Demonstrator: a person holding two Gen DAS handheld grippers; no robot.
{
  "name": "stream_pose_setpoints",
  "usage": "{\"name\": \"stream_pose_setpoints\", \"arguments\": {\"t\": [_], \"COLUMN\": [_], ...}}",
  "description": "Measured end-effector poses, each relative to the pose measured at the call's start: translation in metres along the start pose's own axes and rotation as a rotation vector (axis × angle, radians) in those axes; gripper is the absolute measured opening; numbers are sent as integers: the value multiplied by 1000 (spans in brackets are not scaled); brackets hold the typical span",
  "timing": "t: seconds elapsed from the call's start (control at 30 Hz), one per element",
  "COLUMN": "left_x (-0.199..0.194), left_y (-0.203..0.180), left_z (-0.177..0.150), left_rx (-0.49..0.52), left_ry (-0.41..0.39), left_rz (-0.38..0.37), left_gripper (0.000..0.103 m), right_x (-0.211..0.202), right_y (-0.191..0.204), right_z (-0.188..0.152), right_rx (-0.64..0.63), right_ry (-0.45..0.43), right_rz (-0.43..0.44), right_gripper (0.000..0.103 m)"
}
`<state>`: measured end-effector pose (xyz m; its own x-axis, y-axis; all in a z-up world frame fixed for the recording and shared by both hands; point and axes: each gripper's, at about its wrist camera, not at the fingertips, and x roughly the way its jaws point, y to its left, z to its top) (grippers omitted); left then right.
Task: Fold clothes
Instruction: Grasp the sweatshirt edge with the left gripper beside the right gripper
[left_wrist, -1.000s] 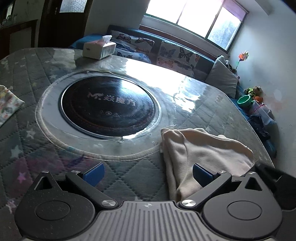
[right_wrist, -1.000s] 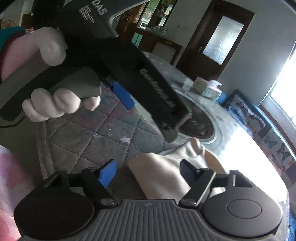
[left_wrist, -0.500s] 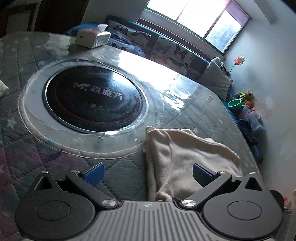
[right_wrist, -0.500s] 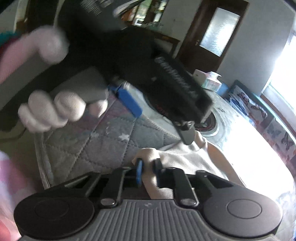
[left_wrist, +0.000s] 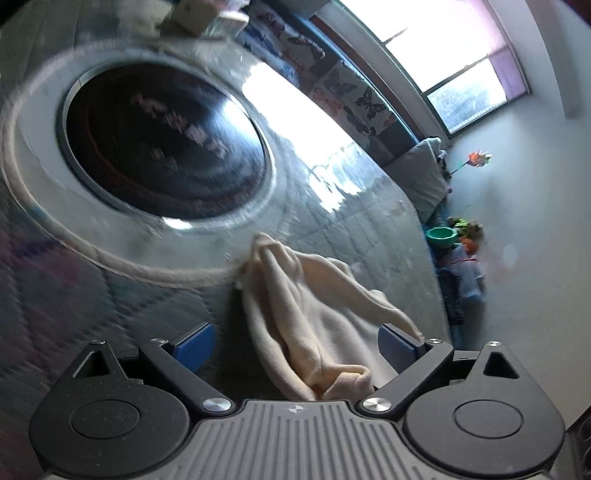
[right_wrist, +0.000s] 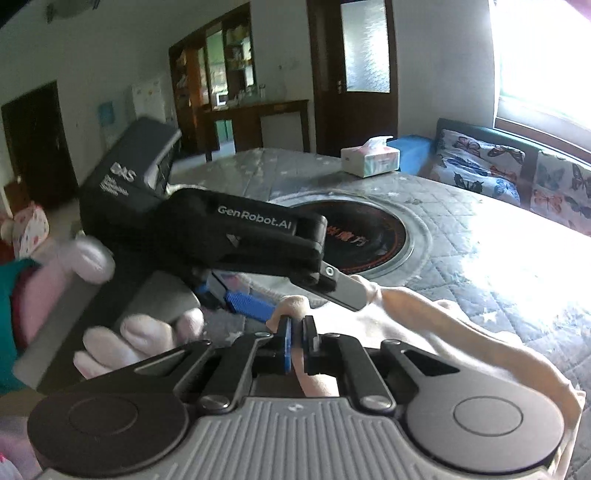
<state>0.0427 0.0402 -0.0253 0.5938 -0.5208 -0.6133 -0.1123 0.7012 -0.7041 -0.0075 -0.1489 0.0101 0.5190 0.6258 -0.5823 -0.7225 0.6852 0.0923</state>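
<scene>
A cream cloth (left_wrist: 314, 317) lies bunched on the quilted table cover (left_wrist: 351, 229), near the table's right edge. My left gripper (left_wrist: 295, 343) is open, its blue pads on either side of the cloth's near end. In the right wrist view, my right gripper (right_wrist: 297, 334) is shut on a fold of the cream cloth (right_wrist: 443, 325) and lifts it. The left gripper's body (right_wrist: 236, 240) shows there too, just above and left, held by a gloved hand (right_wrist: 140, 336).
A round black cooktop (left_wrist: 162, 140) is set into the table's middle. A tissue box (right_wrist: 369, 160) stands at the far edge. A butterfly-print sofa (right_wrist: 517, 166) runs under the window. A green bowl (left_wrist: 441, 236) and toys lie on the floor beyond the table.
My right gripper closed on the cloth's edge and has raised it, so the cloth now stands in folds. My left gripper swung right over the cloth and stays open.
</scene>
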Motion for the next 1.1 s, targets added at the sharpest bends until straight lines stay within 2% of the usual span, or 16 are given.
{"name": "stream_pose_setpoints", "arguments": {"t": [0.07,0.2,0.33,0.37,0.43,0.5,0.67,0.8,0.83,1.0,1.1], "left_x": [5,13,18,19,22,25,28,32,32,32,32], "left_y": [-1,-1,5,8,13,17,19,27,29,31,31], "left_z": [1,3,4,3,1,0,-1,-1,-2,-4,-5], "left_rx": [-22,-41,-66,-77,-100,-111,-101,-124,-130,-144,-140], "left_ry": [5,17,17,17,18,24,26,24,21,9,4], "left_rz": [-23,-53,-103,-112,-128,-139,-167,-154,-154,-149,-145], "left_gripper": [93,82,78,75,57,49,48,24,21,22,22], "right_x": [-5,-8,-12,-12,-11,-10,-10,-10,-10,-17,-29], "right_y": [-3,-5,-6,-7,-6,-4,0,2,1,-1,-13], "right_z": [-1,-5,-7,-8,-10,-11,-15,-21,-22,-28,-31], "right_rx": [10,21,30,32,34,35,38,49,48,57,102], "right_ry": [-11,-19,-25,-24,-21,-22,-23,-25,-23,-26,-53], "right_rz": [1,12,27,31,39,46,50,50,48,40,2], "right_gripper": [5,5,5,5,5,5,5,5,5,8,15]}}
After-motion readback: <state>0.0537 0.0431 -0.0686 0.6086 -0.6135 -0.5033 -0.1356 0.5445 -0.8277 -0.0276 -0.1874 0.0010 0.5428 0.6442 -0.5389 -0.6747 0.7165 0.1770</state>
